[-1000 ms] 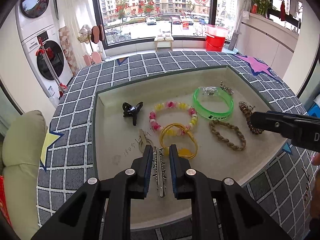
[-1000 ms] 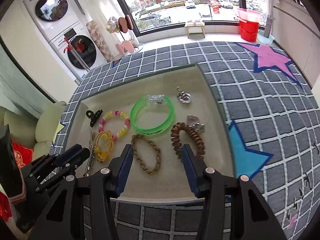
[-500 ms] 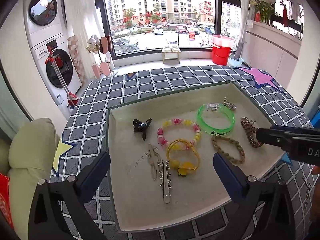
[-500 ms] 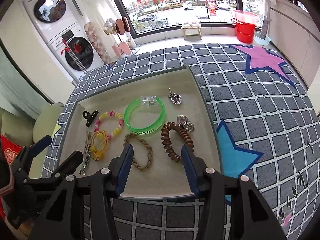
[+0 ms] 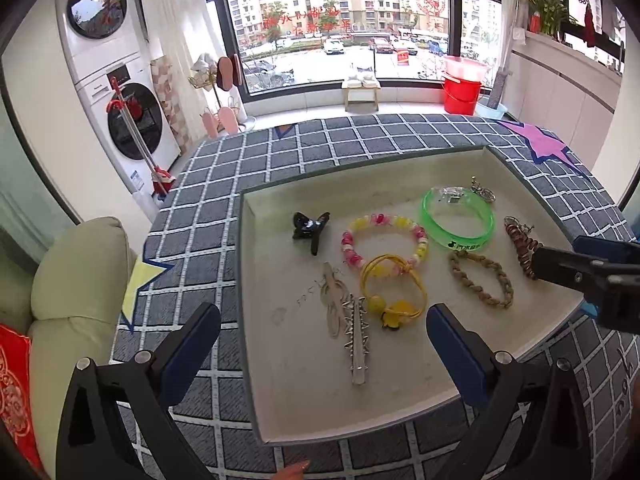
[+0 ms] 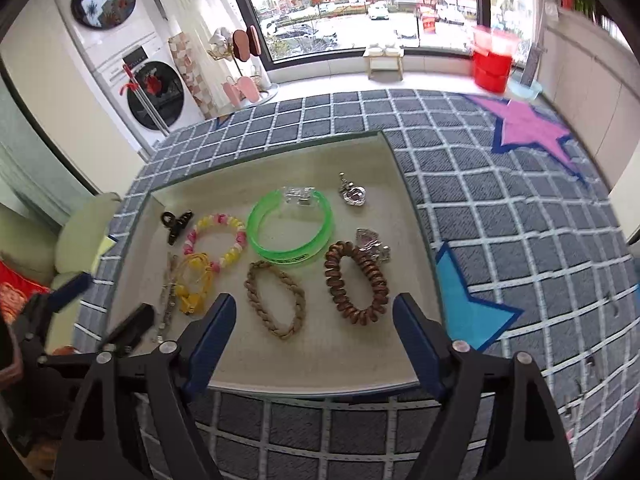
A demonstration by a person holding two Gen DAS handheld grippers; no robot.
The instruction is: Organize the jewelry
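The jewelry lies spread on the floor of a shallow beige tray (image 5: 256, 320) that rests on a grey checked cloth (image 5: 328, 148), each piece mostly apart from the others, probably so that one piece can be taken without dragging its neighbour. The left gripper (image 5: 323, 326) hangs above the near part of the tray with its jaws spread as wide as they go and nothing between the pads; the spiked silver hair clip (image 5: 356, 336) lies flat on the tray just under the gap, beside a pale flat clip (image 5: 334, 300), so I judge that this clip is now set down among the hair pieces at the left side. The black claw clip (image 5: 309, 227) sits further back on the same side. The right gripper (image 6: 314, 326) has just been opening its jaws, and they stand apart with no thing pressed; the braided rope bracelet (image 6: 276, 300) and the brown spiral hair tie (image 6: 356, 284) lie just ahead of its tips, which suggests it prepares to take one of them. The pink and yellow bead bracelet (image 5: 384, 242) touches the yellow cord bracelet (image 5: 394, 292), so lifting either one may disturb the other. The green bangle (image 5: 458, 220) and a small silver charm (image 6: 352, 194) stay near the far wall.
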